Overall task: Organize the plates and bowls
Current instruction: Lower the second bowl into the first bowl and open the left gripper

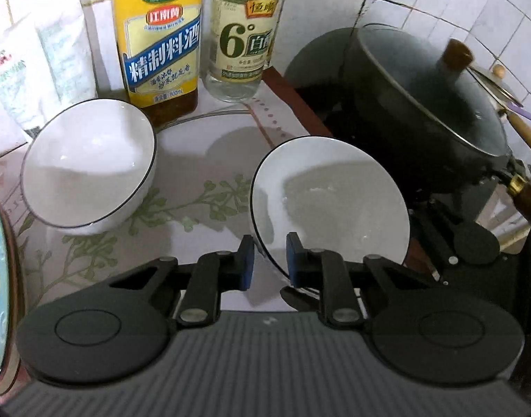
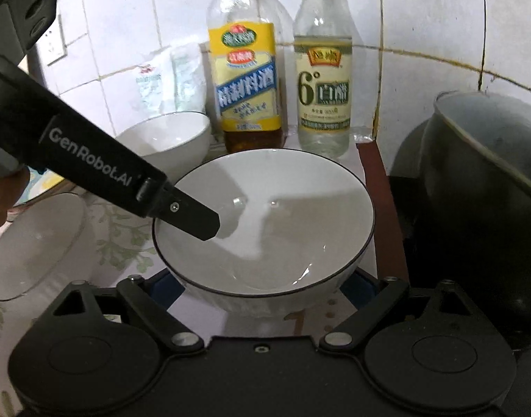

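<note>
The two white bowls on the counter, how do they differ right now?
The near bowl has the left gripper closed on its rim; the far bowl is untouched. The near bowl sits between the right gripper's open fingers, close to the dark wok; the far bowl sits beside the yellow-label bottle. Both are white with a thin dark rim, upright and empty.

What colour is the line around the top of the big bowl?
Black, around the white bowl's rim; the right wrist view shows it best.
</note>
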Demonstrator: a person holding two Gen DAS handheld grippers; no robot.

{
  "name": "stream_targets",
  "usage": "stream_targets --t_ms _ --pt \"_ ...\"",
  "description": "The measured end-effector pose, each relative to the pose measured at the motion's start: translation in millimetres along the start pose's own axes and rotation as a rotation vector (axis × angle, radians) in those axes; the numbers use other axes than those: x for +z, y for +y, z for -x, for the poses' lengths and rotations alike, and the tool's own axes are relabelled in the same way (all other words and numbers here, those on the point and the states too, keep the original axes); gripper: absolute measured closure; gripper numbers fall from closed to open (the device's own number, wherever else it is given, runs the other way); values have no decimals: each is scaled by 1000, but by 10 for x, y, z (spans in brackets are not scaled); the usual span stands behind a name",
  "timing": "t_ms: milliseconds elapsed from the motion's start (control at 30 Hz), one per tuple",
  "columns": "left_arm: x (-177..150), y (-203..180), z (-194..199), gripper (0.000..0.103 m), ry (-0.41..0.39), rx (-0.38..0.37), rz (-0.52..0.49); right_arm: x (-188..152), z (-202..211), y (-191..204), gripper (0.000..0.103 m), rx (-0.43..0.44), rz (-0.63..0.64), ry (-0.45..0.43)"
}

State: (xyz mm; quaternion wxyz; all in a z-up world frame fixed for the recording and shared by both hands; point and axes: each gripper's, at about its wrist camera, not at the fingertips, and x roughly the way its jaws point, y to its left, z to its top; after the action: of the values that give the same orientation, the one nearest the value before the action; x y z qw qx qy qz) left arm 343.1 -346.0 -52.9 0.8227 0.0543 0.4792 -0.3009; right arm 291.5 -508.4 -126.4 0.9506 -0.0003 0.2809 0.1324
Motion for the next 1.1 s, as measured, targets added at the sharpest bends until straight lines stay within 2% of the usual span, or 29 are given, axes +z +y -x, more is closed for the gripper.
stream_targets --t_ms 167,433,533,667,900,1100 --pt "-85 -30 384 85 -9 -25 -5 76 303 152 7 -4 1 14" --pt "-328 -57 1066 85 -35 -30 -26 142 833 635 7 -55 99 3" --pt "-443 8 1314 85 -52 -41 -9 155 1001 847 7 -73 150 -11" --pt "-615 130 1597 85 -84 -60 26 151 1160 1074 7 -54 155 -14" --pt "-952 316 1849 85 -115 -50 58 62 1188 1463 7 -28 169 -3" --pt "-1106 499 1916 84 -114 -44 86 5 1127 1677 7 -6 189 17"
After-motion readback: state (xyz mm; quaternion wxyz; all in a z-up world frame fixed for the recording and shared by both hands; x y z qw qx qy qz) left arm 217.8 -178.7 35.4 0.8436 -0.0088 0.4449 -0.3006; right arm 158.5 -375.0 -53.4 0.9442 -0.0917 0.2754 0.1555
